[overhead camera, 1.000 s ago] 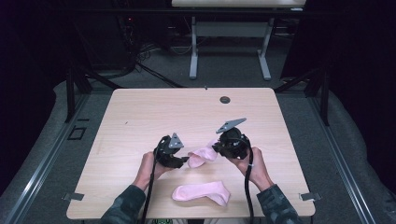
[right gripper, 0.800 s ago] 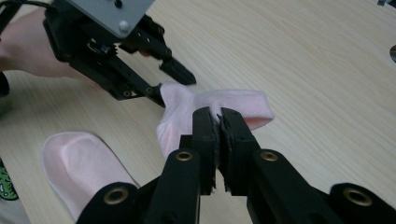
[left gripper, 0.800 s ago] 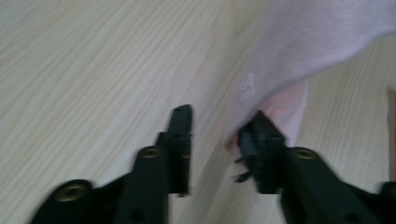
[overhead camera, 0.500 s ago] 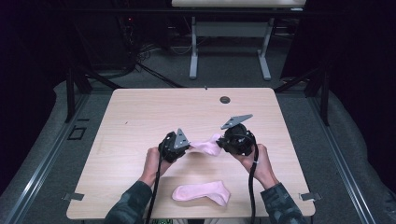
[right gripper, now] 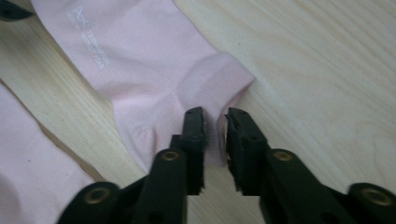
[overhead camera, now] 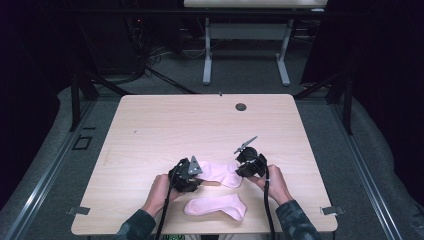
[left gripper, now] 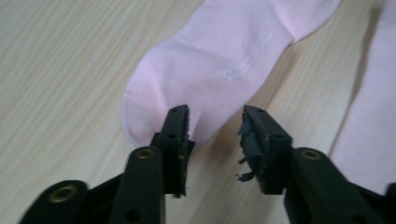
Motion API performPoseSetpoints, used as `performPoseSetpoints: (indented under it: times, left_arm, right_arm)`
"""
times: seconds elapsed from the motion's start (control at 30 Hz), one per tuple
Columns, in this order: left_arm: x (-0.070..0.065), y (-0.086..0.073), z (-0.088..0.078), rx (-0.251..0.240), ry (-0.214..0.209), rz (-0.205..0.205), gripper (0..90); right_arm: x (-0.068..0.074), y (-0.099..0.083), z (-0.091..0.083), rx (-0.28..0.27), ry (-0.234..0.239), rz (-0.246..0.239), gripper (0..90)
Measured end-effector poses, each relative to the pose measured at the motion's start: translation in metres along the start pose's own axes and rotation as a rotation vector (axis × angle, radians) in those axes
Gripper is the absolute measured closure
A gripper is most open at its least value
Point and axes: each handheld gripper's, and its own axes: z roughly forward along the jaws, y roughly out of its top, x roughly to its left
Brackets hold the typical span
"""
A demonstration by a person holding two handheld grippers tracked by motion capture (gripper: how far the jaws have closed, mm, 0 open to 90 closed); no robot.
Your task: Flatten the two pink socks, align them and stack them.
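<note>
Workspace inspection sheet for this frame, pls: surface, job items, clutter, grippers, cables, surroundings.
Surface: light wooden table, with a dark round grommet near its far edge.
Job's things: far pink sock lies flat between the grippers; near pink sock lies flat, closer to the person.
Clutter: nothing seen.
Grippers: left gripper at the far sock's toe, right gripper at its cuff. Both have just been opening; pads are off the fabric.
Cables: a black cable trails from the right gripper along the forearm; another from the left.
Surroundings: grey floor, white table legs beyond, loose floor cables, dark curtains.
</note>
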Motion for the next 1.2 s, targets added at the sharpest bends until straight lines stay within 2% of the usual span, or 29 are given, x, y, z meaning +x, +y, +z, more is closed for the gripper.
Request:
performPoseSetpoints:
  times: [0.03,0.07,0.13,0.2,0.23,0.27,0.33,0.37,0.4,0.43,0.47,0.5,0.57,0.6,0.63,0.7,0.8,0.87,0.97,1.0,1.07,1.1,1.13,1.2]
  left_arm:
    - [0.003,-0.002,-0.004,-0.018,0.008,-0.040,53.7]
    - [0.008,-0.004,-0.008,-0.032,-0.005,-0.069,50.8]
    - [0.018,-0.006,-0.014,-0.052,0.008,-0.136,47.5]
    - [0.028,-0.006,-0.016,-0.057,0.022,-0.203,45.4]
    - [0.032,-0.005,-0.014,-0.043,0.031,-0.234,45.3]
    - [0.035,-0.004,-0.011,-0.026,0.026,-0.255,44.4]
    - [0.039,-0.002,-0.003,0.008,0.036,-0.280,46.1]
    - [0.040,-0.001,0.001,0.014,0.028,-0.289,47.5]
    - [0.040,0.000,0.004,0.019,0.030,-0.296,48.7]
    - [0.040,0.001,0.007,0.023,0.029,-0.300,54.2]
    - [0.040,0.002,0.009,0.028,0.027,-0.298,54.2]
    - [0.039,0.003,0.011,0.038,0.028,-0.297,56.5]
    - [0.039,0.004,0.014,0.062,0.029,-0.286,63.1]
    - [0.039,0.005,0.016,0.068,0.026,-0.285,69.7]
    - [0.038,0.006,0.018,0.079,0.028,-0.281,69.7]
    - [0.038,0.006,0.021,0.093,0.023,-0.281,75.7]
    - [0.037,0.006,0.024,0.102,0.020,-0.280,86.0]
    - [0.037,0.006,0.024,0.105,0.019,-0.275,86.8]
    - [0.036,0.006,0.023,0.107,0.024,-0.269,88.1]
    - [0.036,0.006,0.023,0.104,0.030,-0.270,88.4]
    - [0.037,0.005,0.019,0.084,0.026,-0.282,88.5]
    - [0.037,0.005,0.015,0.071,0.026,-0.287,88.5]
    - [0.037,0.006,0.010,0.058,0.023,-0.292,88.5]
    - [0.036,0.008,-0.002,0.032,0.025,-0.300,88.5]
  right_arm:
    - [-0.002,-0.002,-0.001,-0.006,0.008,0.013,68.6]
    - [-0.005,-0.005,-0.003,-0.003,0.011,0.026,66.9]
    - [-0.008,-0.009,-0.008,-0.047,0.005,0.063,63.1]
    - [-0.010,-0.011,-0.011,-0.073,-0.004,0.074,61.6]
    - [-0.011,-0.011,-0.011,-0.067,-0.002,0.070,60.9]
    - [-0.009,-0.011,-0.010,-0.081,0.010,0.085,59.9]
    - [-0.006,-0.009,-0.006,-0.078,-0.008,0.076,60.0]
    - [-0.005,-0.008,-0.003,-0.072,-0.008,0.076,60.4]
    - [-0.004,-0.007,0.000,-0.070,-0.012,0.076,60.9]
    - [-0.001,-0.006,0.008,-0.065,-0.018,0.076,63.8]
    - [-0.001,-0.006,0.008,-0.065,-0.018,0.076,63.8]
    - [0.000,-0.006,0.009,-0.040,-0.024,0.061,66.2]
    - [0.002,-0.006,0.012,-0.029,-0.024,0.056,69.5]
    - [0.004,-0.006,0.013,-0.039,-0.026,0.065,74.1]
    - [0.004,-0.006,0.013,-0.039,-0.026,0.065,74.1]
    - [0.004,-0.006,0.013,-0.019,-0.033,0.054,77.5]
    - [0.006,-0.008,0.014,-0.029,-0.030,0.054,83.2]
    - [0.006,-0.009,0.015,-0.041,-0.030,0.064,83.8]
    - [0.007,-0.009,0.014,-0.031,-0.032,0.055,85.2]
    - [0.008,-0.010,0.014,-0.043,-0.031,0.071,85.5]
    - [0.008,-0.010,0.011,-0.034,-0.033,0.058,85.5]
    - [0.009,-0.011,0.010,-0.056,-0.026,0.072,85.6]
    - [0.008,-0.011,0.005,-0.045,-0.029,0.052,85.5]
    - [0.011,-0.011,-0.004,-0.077,-0.033,0.058,85.6]
